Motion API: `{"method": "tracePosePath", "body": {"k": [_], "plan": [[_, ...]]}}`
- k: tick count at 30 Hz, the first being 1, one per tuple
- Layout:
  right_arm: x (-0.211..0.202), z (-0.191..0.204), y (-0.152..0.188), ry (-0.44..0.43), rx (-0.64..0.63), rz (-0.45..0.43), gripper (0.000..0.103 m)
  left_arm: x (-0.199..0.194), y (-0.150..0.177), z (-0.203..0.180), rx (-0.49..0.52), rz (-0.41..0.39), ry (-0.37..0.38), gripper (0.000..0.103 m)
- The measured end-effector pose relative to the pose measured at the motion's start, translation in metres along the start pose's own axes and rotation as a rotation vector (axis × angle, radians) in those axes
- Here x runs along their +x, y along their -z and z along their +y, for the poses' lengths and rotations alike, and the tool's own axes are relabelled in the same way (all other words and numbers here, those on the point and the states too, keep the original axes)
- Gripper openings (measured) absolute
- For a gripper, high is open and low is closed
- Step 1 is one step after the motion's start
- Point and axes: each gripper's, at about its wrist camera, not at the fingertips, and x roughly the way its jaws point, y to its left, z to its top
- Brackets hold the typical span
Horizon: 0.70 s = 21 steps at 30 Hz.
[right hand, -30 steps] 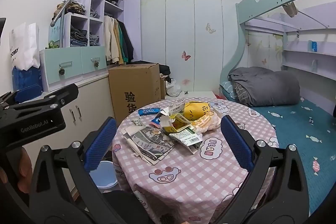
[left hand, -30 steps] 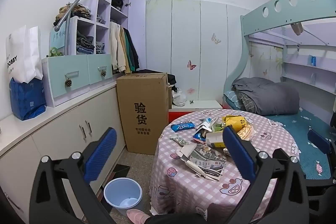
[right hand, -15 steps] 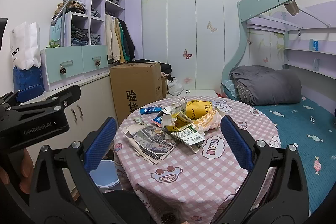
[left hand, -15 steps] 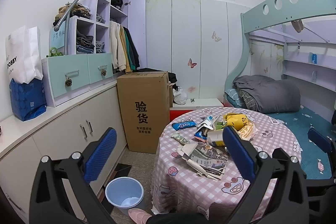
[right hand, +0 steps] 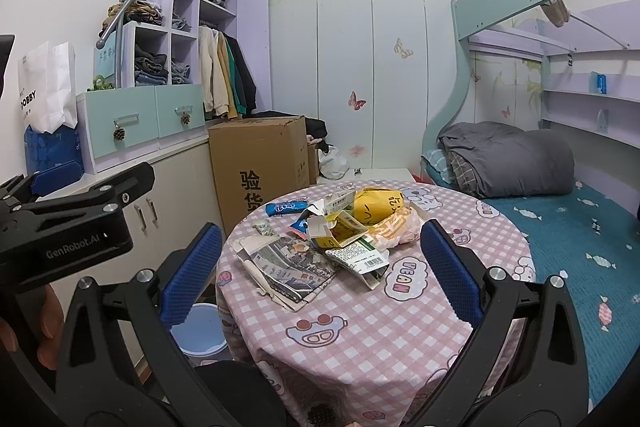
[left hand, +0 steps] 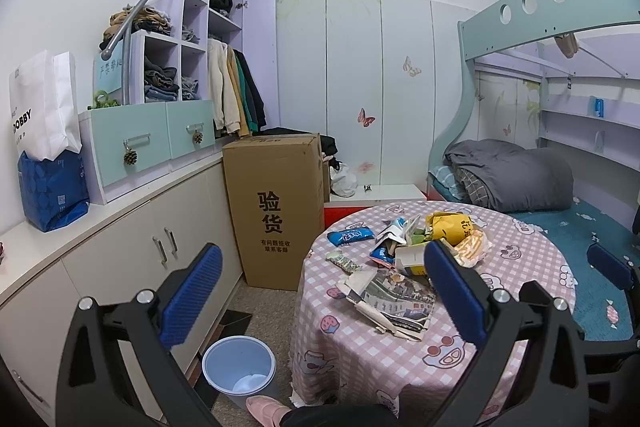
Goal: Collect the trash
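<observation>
Left wrist view, entry as recorded. Left gripper (left hand: 318, 291): fingers (left hand: 191, 294) spread wide, nothing between them, blue ribbed pads on black frames. Right gripper (right hand: 320, 271): fingers (right hand: 192, 273) likewise spread and empty, held above the near edge of the desk (right hand: 360, 339).

Trash, location: heaped on the desk, ahead of both pairs of fingers, none yet touched.
- Newspaper (right hand: 288, 267): flat, folded, limp, creased; nearest the right fingers, closer to the left pad.
- Torn cartons (right hand: 340, 231): thin card, ragged flaps, one barcoded box (right hand: 362, 259) tilted open.
- Yellow bag (right hand: 378, 207): crumpled, glossy, lying over an orange film wrapper (right hand: 400, 231).
- Blue snack wrapper (right hand: 286, 207): slick foil, flat, apart at the far left of the heap.
- Small green packet (right hand: 264, 228): flat, beside the newspaper.

Bin (left hand: 239, 367): pale blue plastic, round, open-topped, on the floor below the left fingers, beside the draped cloth.

Desk: round, covered in pink checked cloth, loose hem.

Risks, judged:
- Flat newspaper and foil likely to slip from wide pads or be pinched together with the cloth, dragging the heap.
- Overlapping pieces likely to lift in a clump and shed bits onto the floor.
- Narrow bin mouth, partly under the desk edge: light wrappers liable to drift past the rim on release.
</observation>
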Motion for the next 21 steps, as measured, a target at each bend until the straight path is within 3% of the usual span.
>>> {"method": "tracePosePath", "body": {"k": [21], "plan": [[0.0018,0.0008,0.01,-0.001,0.008,0.005,0.097,0.0003,-0.0007,-0.0023,0.008,0.005,0.0,0.099]]}}
